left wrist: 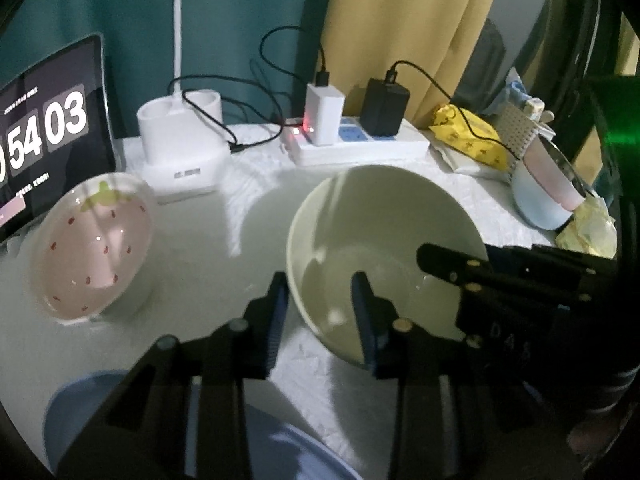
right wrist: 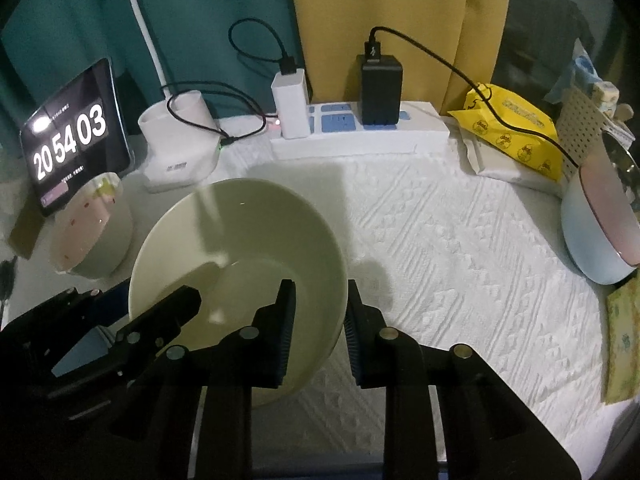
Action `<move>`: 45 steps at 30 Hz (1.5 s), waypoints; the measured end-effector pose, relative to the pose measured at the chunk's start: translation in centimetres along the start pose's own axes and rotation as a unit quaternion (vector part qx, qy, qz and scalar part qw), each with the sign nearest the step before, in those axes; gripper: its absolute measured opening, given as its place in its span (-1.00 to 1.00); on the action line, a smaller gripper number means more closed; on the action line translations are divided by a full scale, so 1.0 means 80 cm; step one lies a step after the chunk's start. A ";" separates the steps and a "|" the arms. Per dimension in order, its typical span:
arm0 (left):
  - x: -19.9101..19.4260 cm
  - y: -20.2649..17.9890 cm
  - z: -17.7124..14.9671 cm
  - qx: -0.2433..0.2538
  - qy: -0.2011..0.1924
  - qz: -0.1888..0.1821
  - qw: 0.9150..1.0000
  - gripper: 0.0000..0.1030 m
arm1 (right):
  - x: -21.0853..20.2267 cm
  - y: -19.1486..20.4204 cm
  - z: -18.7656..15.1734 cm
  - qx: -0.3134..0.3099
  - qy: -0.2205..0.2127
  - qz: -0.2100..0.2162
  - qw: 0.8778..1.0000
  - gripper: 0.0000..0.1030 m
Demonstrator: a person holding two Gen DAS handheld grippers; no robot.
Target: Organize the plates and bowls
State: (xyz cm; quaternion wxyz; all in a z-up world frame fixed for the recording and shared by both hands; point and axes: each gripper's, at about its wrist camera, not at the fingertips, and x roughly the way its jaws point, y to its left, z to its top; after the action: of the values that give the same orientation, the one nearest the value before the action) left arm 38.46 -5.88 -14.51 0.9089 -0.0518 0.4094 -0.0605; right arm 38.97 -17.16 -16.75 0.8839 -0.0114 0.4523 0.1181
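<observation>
Tablet clock (right wrist: 74, 140) reads 20 54 03.

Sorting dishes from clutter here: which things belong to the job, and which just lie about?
Job: cream bowl, strawberry bowl, blue-and-pink bowl, blue plate.
Lying about: tablet clock, power strip, chargers, yellow wipes pack.

Both tongs, left (left wrist: 322, 292) and right (right wrist: 320, 300), angle downward, jaws narrowed, facing each other.
</observation>
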 end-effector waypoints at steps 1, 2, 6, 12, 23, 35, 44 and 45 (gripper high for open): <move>-0.003 0.000 0.000 -0.001 -0.004 -0.001 1.000 -0.36 | -0.002 0.000 0.000 0.001 -0.002 0.001 1.000 -0.51; -0.007 0.000 0.001 -0.002 -0.010 0.000 1.000 -0.36 | -0.004 -0.001 -0.001 0.003 -0.005 0.004 1.000 -0.51; -0.025 0.002 0.006 -0.002 -0.033 0.006 0.999 -0.36 | -0.017 0.003 -0.001 0.003 -0.018 0.014 1.000 -0.51; -0.049 0.001 0.010 -0.005 -0.050 0.004 0.999 -0.36 | -0.043 0.009 0.003 0.002 -0.045 0.022 0.999 -0.51; -0.097 -0.007 0.012 -0.004 -0.082 0.001 0.997 -0.36 | -0.090 0.017 0.002 0.000 -0.076 0.028 0.997 -0.51; -0.144 -0.021 0.006 0.006 -0.109 -0.002 0.994 -0.36 | -0.141 0.021 -0.009 0.001 -0.105 0.031 0.994 -0.51; -0.171 -0.044 -0.005 0.018 -0.116 -0.009 0.993 -0.36 | -0.175 0.015 -0.024 0.006 -0.119 0.024 0.993 -0.51; -0.174 -0.047 -0.007 0.021 -0.116 -0.010 0.993 -0.36 | -0.179 0.013 -0.026 0.008 -0.121 0.023 0.992 -0.51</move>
State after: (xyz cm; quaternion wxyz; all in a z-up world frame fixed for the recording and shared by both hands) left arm 28.64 -7.53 -4.08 0.9506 -0.0439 0.2989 -0.0715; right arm 29.02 -19.28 -6.44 0.9293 0.0206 0.3430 0.1353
